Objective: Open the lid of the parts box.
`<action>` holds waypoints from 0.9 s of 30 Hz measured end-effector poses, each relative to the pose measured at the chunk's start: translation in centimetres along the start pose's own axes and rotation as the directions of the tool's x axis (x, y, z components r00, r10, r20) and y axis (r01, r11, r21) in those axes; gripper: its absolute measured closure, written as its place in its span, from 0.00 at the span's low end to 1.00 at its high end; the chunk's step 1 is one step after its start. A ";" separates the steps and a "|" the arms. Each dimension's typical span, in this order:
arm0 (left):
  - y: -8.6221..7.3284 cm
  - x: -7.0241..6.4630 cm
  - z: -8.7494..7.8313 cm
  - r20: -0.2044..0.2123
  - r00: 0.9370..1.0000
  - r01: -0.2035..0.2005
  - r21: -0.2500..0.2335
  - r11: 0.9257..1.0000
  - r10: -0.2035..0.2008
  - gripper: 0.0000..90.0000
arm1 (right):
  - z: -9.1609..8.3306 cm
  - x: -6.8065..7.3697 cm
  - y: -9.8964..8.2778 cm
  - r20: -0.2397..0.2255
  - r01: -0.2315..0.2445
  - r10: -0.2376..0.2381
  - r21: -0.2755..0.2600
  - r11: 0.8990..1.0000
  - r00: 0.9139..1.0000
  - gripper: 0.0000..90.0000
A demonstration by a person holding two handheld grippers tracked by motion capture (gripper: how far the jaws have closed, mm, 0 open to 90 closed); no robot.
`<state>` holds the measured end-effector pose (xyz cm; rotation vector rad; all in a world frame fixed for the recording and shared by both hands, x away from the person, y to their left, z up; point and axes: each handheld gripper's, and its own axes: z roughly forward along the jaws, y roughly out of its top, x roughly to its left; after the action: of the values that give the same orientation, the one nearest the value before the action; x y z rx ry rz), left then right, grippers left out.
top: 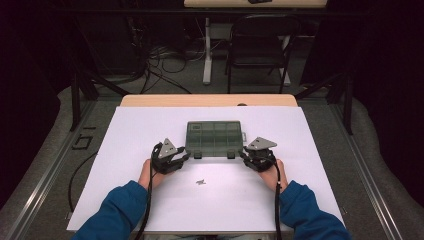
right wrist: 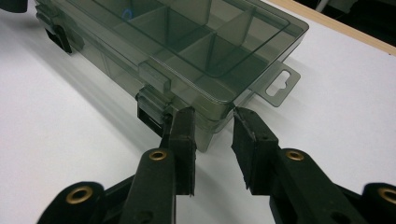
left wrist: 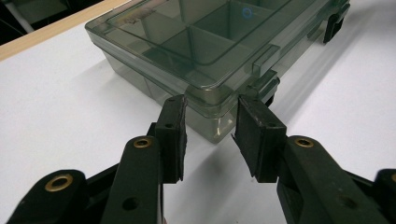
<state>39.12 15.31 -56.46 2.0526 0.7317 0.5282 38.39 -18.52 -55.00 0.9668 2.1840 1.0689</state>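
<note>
Smoky plastic organiser box (top: pixel 214 138), lid down, mid-table on white sheet (top: pixel 150 130). Left gripper (left wrist: pixel 209 122) and right gripper (right wrist: pixel 214 126) part-open at its near corners (light box): uneven closing could skid it.

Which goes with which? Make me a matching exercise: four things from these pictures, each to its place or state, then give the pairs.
1. compartment box
2. left gripper
3. right gripper
4. small dark bit

A. open, at the box's near right corner
B. lid shut, mid-table
C. on the white sheet, nearer the person than the box
D. open, at the box's near left corner

Pairs: 1-B, 2-D, 3-A, 4-C
</note>
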 end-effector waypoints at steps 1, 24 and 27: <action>0.0 0.0 0.0 -0.003 1.000 0.002 -0.001 1.000 -0.002 0.70 | 0.0 0.0 0.0 0.000 -0.003 0.003 0.000 1.000 1.000 0.78; 0.0 0.3 -0.4 -0.013 1.000 0.009 -0.059 0.998 -0.009 0.75 | -0.1 0.0 0.1 0.005 0.003 -0.003 -0.006 1.000 1.000 0.79; 0.1 0.3 -0.5 -0.014 1.000 0.005 -0.068 0.998 -0.006 0.76 | -0.1 0.1 0.1 0.005 0.003 -0.003 -0.008 1.000 1.000 0.77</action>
<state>39.08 15.76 -56.12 1.9849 0.7184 0.5579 38.31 -18.44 -54.83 0.9619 2.1744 1.0721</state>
